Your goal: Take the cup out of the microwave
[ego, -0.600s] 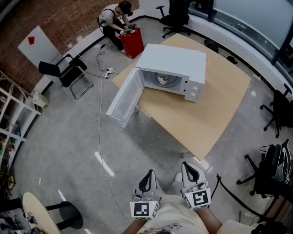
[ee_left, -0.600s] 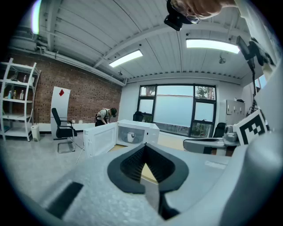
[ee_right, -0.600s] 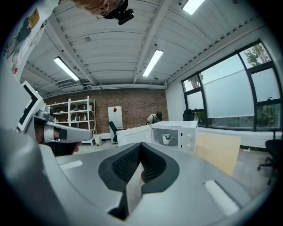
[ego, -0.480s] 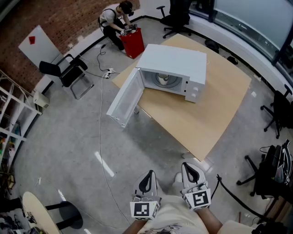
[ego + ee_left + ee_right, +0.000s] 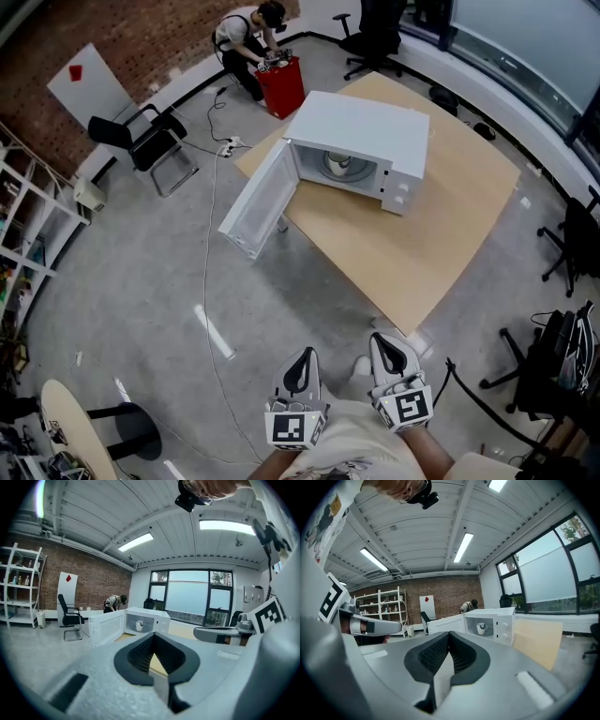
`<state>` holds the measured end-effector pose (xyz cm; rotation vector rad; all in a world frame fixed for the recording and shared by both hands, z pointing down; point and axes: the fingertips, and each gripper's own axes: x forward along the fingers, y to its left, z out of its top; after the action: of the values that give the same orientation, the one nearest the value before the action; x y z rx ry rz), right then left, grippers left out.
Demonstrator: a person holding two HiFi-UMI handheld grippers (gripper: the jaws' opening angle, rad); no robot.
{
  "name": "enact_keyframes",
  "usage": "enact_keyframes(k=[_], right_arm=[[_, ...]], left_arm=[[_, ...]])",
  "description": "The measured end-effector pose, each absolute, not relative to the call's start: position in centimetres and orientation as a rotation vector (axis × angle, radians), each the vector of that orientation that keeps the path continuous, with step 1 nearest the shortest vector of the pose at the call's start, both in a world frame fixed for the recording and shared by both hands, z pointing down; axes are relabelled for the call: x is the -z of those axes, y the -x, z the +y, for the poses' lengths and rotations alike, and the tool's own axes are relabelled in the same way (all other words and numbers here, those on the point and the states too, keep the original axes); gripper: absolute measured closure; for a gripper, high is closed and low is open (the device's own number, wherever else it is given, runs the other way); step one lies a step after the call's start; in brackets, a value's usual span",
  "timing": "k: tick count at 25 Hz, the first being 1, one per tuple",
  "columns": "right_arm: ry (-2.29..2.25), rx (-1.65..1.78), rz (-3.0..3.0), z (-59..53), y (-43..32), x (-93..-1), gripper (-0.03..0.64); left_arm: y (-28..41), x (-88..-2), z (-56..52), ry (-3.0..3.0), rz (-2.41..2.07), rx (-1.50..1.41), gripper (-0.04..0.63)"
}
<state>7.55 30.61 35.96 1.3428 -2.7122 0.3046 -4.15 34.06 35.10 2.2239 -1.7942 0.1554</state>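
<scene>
A white microwave (image 5: 366, 131) stands on a light wooden table (image 5: 422, 244) with its door (image 5: 258, 202) swung wide open to the left. Inside it a white cup (image 5: 339, 167) sits on the turntable; the cup (image 5: 139, 626) shows small in the left gripper view, and the cup (image 5: 481, 628) in the right gripper view too. Both grippers are held close to the person's body, far from the table across the floor. My left gripper (image 5: 300, 373) is shut and empty. My right gripper (image 5: 394, 358) beside it is also shut with nothing between the jaws.
A person (image 5: 248, 37) crouches by a red box (image 5: 284, 84) beyond the table. A black chair (image 5: 141, 141) and white shelves (image 5: 23, 234) stand at the left. A cable (image 5: 208, 281) runs across the grey floor. Office chairs (image 5: 567, 244) stand at the right.
The head view has shifted a little, so the microwave and table sit slightly lower and further right. Both grippers keep their place and stay shut.
</scene>
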Motion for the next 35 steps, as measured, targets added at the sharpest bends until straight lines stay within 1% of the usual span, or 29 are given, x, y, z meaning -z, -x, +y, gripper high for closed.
enact_keyframes(k=[10, 14, 22, 25, 31, 35], right_arm=[[-1.304, -0.258, -2.726, 28.7, -11.0, -37.5, 0.611], [-1.27, -0.256, -2.73, 27.1, -11.0, -37.7, 0.611], [-1.295, -0.267, -2.722, 20.8, -7.9, -37.8, 0.611], [-1.344, -0.372, -2.712, 17.6, -6.1, -38.3, 0.612], [-1.495, -0.448, -2.648, 11.2, -2.5, -38.8, 0.612], [-1.588, -0.414, -2.619, 7.4, -0.1, -37.9, 0.611]], left_arm=[[2.2, -36.6, 33.7, -2.107, -1.881, -0.142, 0.595], [2.2, -36.9, 32.5, -2.082, -1.903, -0.141, 0.595], [6.0, -37.4, 25.8, -2.075, -1.893, -0.124, 0.595], [8.0, -37.5, 22.2, -2.099, -1.856, -0.12, 0.595], [12.7, -37.2, 14.8, -2.171, -1.762, -0.149, 0.595], [14.8, -37.3, 10.6, -2.235, -1.691, -0.166, 0.595]])
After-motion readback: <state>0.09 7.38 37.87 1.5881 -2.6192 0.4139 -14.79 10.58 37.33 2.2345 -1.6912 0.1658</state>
